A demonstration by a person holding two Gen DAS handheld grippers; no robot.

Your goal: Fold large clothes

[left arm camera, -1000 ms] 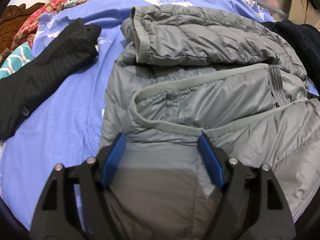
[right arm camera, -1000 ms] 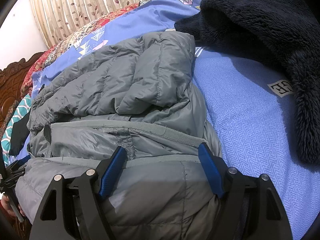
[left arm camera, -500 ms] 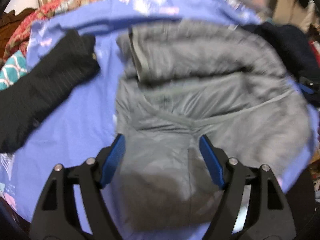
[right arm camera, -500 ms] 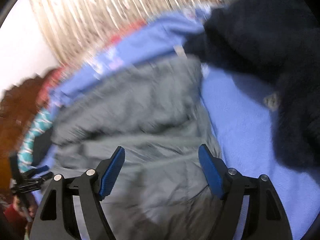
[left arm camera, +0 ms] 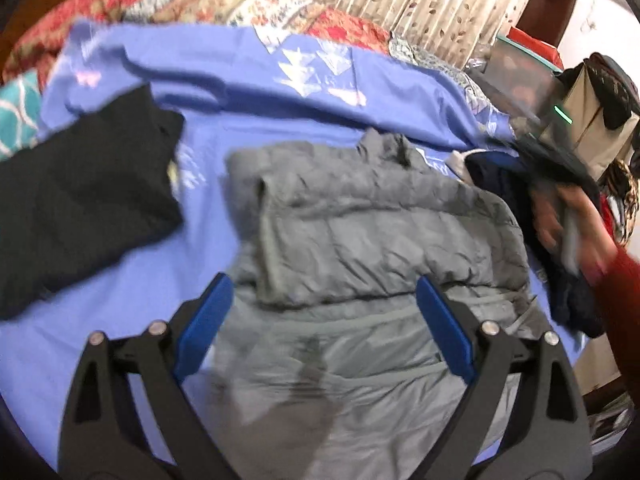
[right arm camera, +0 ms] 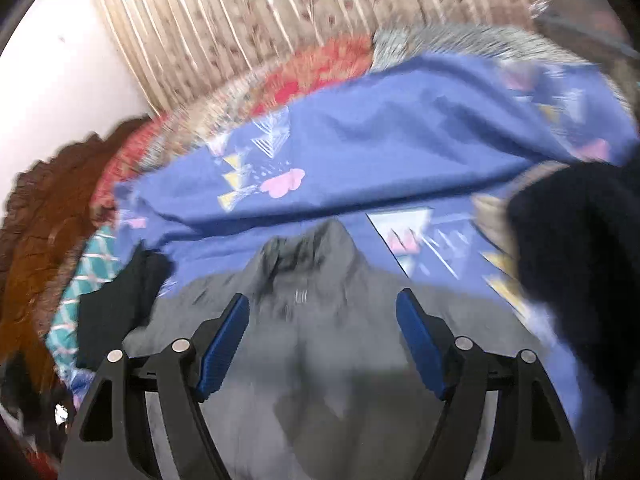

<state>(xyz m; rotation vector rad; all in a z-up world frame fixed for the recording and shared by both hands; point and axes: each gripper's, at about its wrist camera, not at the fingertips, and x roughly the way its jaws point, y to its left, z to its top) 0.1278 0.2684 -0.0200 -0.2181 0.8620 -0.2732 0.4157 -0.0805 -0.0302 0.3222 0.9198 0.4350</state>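
A grey puffer jacket (left arm camera: 372, 248) lies folded in a thick bundle on the blue bedsheet (left arm camera: 240, 92). My left gripper (left arm camera: 323, 282) hovers above its near part. Its jaws are opening and nothing is pinched between the blue pads (left arm camera: 204, 320). In the blurred right wrist view the same jacket (right arm camera: 312, 320) lies under and beyond my right gripper (right arm camera: 322, 298), which is open and holds nothing. A person's hand with a red sleeve (left arm camera: 616, 280) shows at the jacket's right side in the left wrist view.
A black striped garment (left arm camera: 84, 200) lies left of the jacket. A dark fleece garment (right arm camera: 576, 272) is heaped on the right. A patterned quilt (left arm camera: 160, 4) and a curtain (right arm camera: 248, 20) run along the far side. A carved wooden headboard (right arm camera: 44, 220) stands at the left.
Both grippers have lifted back from the jacket, which now looks smaller and farther off. The left jaws stand wider. The right view has swung up toward the curtain and headboard.
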